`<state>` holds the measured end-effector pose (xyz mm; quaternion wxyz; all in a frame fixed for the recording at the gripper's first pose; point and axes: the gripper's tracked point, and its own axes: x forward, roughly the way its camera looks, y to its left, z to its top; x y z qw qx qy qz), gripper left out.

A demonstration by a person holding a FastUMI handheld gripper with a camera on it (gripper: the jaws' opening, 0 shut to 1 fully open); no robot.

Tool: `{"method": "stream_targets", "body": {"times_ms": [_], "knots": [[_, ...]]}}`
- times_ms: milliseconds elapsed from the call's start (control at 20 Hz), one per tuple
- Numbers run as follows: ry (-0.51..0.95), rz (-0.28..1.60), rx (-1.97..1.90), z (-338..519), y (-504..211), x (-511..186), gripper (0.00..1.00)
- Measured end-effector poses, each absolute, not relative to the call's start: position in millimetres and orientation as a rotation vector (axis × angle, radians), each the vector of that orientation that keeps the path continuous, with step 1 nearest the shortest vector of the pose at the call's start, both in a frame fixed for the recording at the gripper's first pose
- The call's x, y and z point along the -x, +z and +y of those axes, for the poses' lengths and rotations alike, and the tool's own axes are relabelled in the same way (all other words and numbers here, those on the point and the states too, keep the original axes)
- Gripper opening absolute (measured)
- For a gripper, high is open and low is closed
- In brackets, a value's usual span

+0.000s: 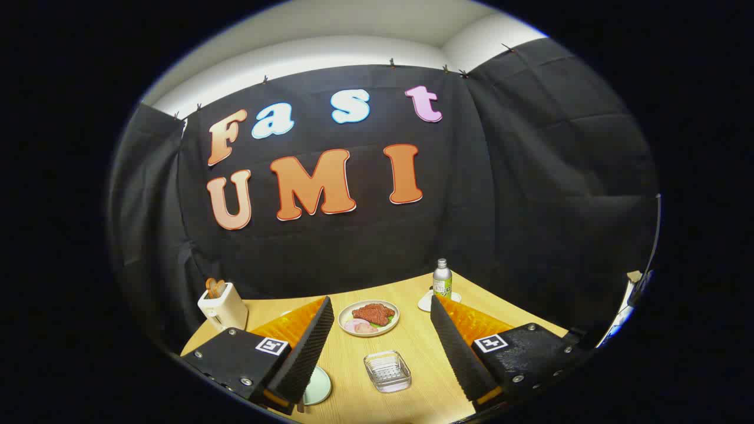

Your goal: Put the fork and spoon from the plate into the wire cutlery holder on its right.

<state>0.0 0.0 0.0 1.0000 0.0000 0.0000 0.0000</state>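
Two padded fingers frame the wooden table (412,347), spread wide with nothing between their pads, so the gripper (377,347) holds nothing and touches nothing. Beyond the left finger (306,347) stands a white toaster (222,309) with slices poking out of it. Close under that finger's near end lies a pale green plate (318,386), half hidden by the pad; this is probably the plate the task names, but the finger covers most of it and I cannot make out a fork or spoon on it, nor which way their handles run. Between the fingers and near them sits a clear glass dish (387,371), and beyond it a plate of food (369,318) with red meat and garnish. Just ahead of the right finger (459,347) a green-labelled bottle (442,279) stands upright beside a small white saucer (427,301). I see no wire cutlery holder. Judging by this, the next move turns on swinging the gripper down and leftward until the green plate lies ahead of the open fingers.
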Motion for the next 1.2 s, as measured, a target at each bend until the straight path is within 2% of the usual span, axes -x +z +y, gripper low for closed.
{"method": "stream_targets", "body": {"times_ms": [850, 1200], "knots": [[0.102, 0.059, 0.106, 67.8, -17.8, 1.9, 0.99], [0.184, 0.176, 0.148, 118.8, -82.8, 0.0, 0.99]]}}
